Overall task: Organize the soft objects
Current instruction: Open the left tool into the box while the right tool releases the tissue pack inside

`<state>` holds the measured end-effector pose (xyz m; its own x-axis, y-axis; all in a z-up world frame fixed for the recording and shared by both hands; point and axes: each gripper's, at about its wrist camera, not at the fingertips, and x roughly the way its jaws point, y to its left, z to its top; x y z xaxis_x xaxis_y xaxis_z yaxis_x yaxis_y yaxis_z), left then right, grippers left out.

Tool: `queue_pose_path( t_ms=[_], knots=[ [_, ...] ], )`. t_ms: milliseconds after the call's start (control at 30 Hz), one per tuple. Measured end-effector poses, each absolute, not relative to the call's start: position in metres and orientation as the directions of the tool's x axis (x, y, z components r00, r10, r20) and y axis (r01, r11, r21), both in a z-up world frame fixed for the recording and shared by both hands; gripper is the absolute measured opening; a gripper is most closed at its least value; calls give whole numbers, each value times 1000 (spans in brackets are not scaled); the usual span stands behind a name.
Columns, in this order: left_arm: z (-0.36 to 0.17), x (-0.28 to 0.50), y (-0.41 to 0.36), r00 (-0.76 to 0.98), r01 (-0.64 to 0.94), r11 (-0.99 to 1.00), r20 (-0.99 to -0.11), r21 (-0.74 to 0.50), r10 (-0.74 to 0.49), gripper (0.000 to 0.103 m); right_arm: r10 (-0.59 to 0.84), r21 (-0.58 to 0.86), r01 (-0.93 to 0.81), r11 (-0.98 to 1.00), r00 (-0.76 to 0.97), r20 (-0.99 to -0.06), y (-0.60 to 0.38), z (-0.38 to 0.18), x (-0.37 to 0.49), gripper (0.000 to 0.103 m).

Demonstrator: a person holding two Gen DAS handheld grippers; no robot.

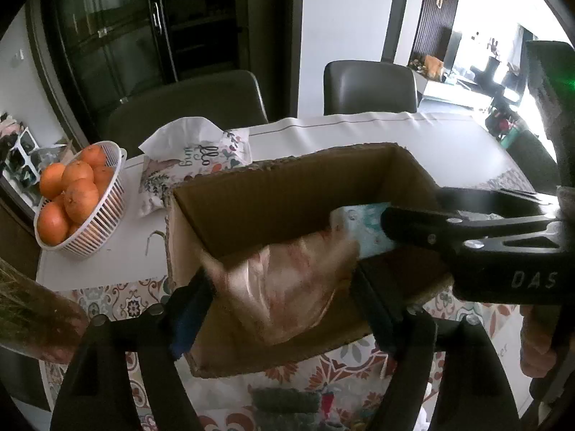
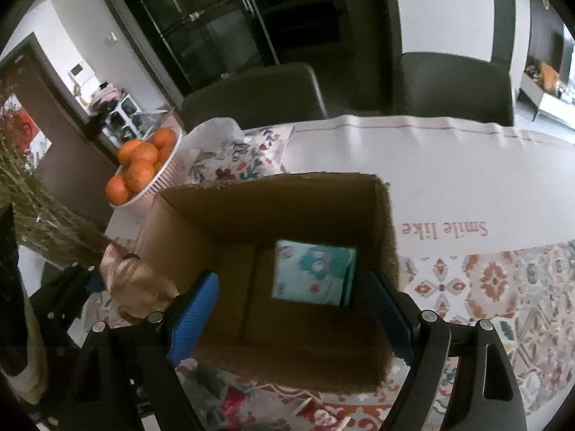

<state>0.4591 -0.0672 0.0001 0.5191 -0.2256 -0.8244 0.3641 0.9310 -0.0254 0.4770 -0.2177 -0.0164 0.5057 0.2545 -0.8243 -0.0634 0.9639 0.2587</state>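
Note:
An open cardboard box stands on the table; it also shows in the right wrist view. My left gripper holds a crumpled pinkish translucent bag over the box's near edge; the bag also shows at the left of the right wrist view. A teal patterned tissue pack lies on the box floor, between the open fingers of my right gripper. In the left wrist view the right gripper reaches in from the right beside the teal pack.
A white basket of oranges and a floral tissue-box cover sit behind the box on the left. Dried grass stems stand at the left. Two dark chairs stand behind the table. A patterned cloth covers the table.

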Motion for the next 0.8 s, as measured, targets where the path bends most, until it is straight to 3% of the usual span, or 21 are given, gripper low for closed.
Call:
queue_pose_path(
  t_ms=[567, 800],
  knots=[
    [21, 439, -67, 558, 329, 944, -806, -2, -196, 83, 157, 172, -29, 985, 573, -805, -226, 15, 443, 85],
    [29, 410, -59, 568, 322, 947, -798, -8, -200, 91, 140, 145, -38, 989, 591, -795, -219, 23, 415, 85]
  ],
)
